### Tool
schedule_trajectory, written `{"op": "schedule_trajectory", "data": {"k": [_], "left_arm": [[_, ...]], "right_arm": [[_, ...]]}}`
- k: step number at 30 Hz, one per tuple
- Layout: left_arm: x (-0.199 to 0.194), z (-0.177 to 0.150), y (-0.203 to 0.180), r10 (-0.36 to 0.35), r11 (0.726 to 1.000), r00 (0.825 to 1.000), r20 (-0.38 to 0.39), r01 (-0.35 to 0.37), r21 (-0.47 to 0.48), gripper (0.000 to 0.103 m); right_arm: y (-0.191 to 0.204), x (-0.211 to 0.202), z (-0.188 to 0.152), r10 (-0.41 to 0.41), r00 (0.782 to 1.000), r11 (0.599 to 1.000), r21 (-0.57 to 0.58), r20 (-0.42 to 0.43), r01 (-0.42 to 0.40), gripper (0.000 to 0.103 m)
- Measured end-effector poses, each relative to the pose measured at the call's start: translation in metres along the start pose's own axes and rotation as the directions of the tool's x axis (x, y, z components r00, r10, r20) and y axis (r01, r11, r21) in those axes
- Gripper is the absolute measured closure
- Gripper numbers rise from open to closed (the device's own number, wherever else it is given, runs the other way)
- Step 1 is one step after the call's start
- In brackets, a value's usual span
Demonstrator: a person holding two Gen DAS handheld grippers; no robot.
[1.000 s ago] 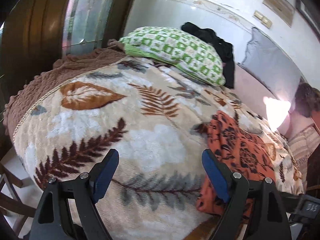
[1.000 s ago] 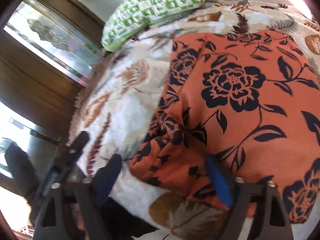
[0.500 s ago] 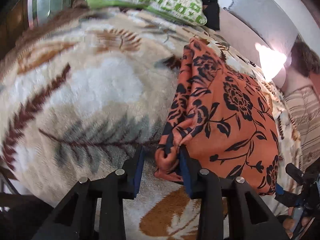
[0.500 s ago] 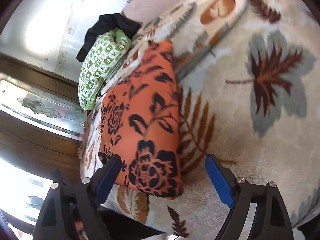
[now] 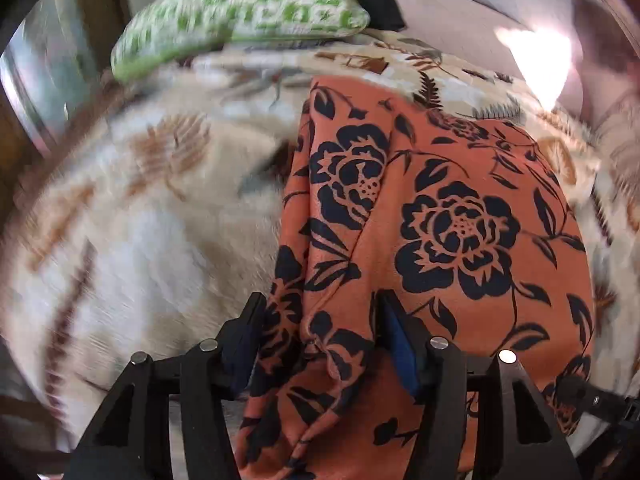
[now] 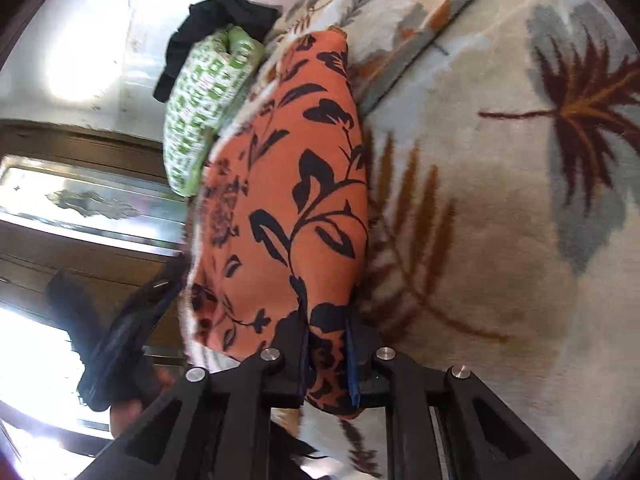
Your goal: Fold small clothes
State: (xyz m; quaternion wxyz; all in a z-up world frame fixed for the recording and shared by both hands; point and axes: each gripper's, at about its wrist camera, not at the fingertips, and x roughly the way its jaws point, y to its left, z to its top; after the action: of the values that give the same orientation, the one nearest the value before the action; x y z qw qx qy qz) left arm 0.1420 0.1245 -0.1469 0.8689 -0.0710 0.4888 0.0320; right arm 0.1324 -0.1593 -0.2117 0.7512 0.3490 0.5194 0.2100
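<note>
Cloth [image 5: 460, 232]: one orange piece with a black flower print, lying on the blanket [image 5: 152, 240] at the near edge of the bed. Thin and soft, it drapes into creases along its left side and will be light to lift; expect it to sag and slide on itself, with no stiffness to help you hold a fold line. It is not fragile.

Holds: take it at the near corners or hem, where it is already gathered, and keep both layers in each pinch.

Left gripper [image 5: 320, 344]: your fingers are partly closed around a bunched fold at the near left corner, pads touching cloth on both sides.

Right gripper [image 6: 326, 360]: your fingers are nearly closed, pinching the near right corner, with cloth passing between the pads.

Blanket: thick plush with a leaf pattern; it likely grips the cloth a little, so lift rather than drag.

Pillow [image 5: 240, 8]: green and white check, at the far end, well apart from the cloth.

Dark garment [image 6: 216, 28]: behind the pillow, against the wall.
</note>
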Motion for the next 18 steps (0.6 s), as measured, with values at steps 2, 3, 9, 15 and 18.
{"op": "schedule_trajectory", "data": {"k": [2, 3, 9, 15, 18], "left_arm": [[-0.003, -0.002, 0.006, -0.007, 1.0, 1.0, 0.016, 0.007, -0.01, 0.033], [-0.005, -0.003, 0.006, -0.006, 1.0, 1.0, 0.029, 0.006, 0.007, 0.033], [-0.006, -0.004, 0.006, -0.021, 0.999, 0.998, 0.059, 0.019, 0.034, 0.033], [-0.006, -0.006, 0.009, -0.05, 0.998, 0.997, 0.063, 0.048, 0.03, 0.031], [-0.006, -0.007, 0.009, -0.061, 0.998, 0.996, 0.066, 0.059, 0.031, 0.028]], "right_arm": [[0.003, -0.001, 0.0, -0.017, 1.0, 1.0, -0.007, -0.008, 0.017, 0.088], [0.007, -0.004, 0.001, -0.005, 1.0, 1.0, -0.022, -0.011, 0.004, 0.086], [0.014, -0.018, 0.043, -0.016, 0.998, 0.999, -0.047, 0.058, 0.018, 0.071], [0.011, 0.028, 0.086, 0.038, 0.999, 0.999, 0.009, -0.01, -0.038, 0.058], [0.013, 0.022, 0.08, -0.068, 0.998, 0.997, -0.03, 0.015, 0.068, 0.072]]}}
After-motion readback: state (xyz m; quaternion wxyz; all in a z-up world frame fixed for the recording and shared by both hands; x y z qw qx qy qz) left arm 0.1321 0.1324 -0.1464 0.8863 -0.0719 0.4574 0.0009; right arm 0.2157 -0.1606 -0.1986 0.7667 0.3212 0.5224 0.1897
